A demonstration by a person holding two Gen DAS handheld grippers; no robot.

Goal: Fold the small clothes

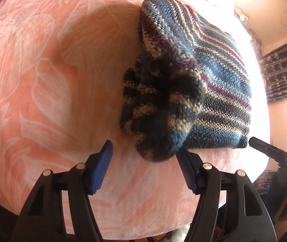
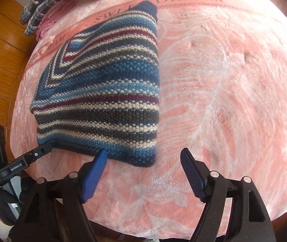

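Observation:
A blue, cream and maroon striped knitted garment (image 1: pixel 214 92) lies folded on the pink floral blanket (image 1: pixel 42 80). Its near left part is a bunched, blurred lump (image 1: pixel 159 121). My left gripper (image 1: pixel 144 148) is open, its blue pads either side of the lump's near end, not pinching it. In the right wrist view the garment (image 2: pixel 103 92) looks like a flat rectangle. My right gripper (image 2: pixel 143 152) is open at its near right corner, the left pad (image 2: pixel 100 161) against the near edge. Each gripper shows in the other's view, the right gripper (image 1: pixel 268 151) at the near right corner, the left gripper (image 2: pixel 32 155) at the near left corner.
Grey checked and pink cloths (image 2: pixel 42 8) lie at the blanket's far left corner. A wooden panelled wall (image 2: pixel 0 64) stands to the left, a dark patterned curtain (image 1: pixel 282 74) to the right. The blanket (image 2: pixel 234 80) lies bare right of the garment. The bed's edge runs just under both grippers.

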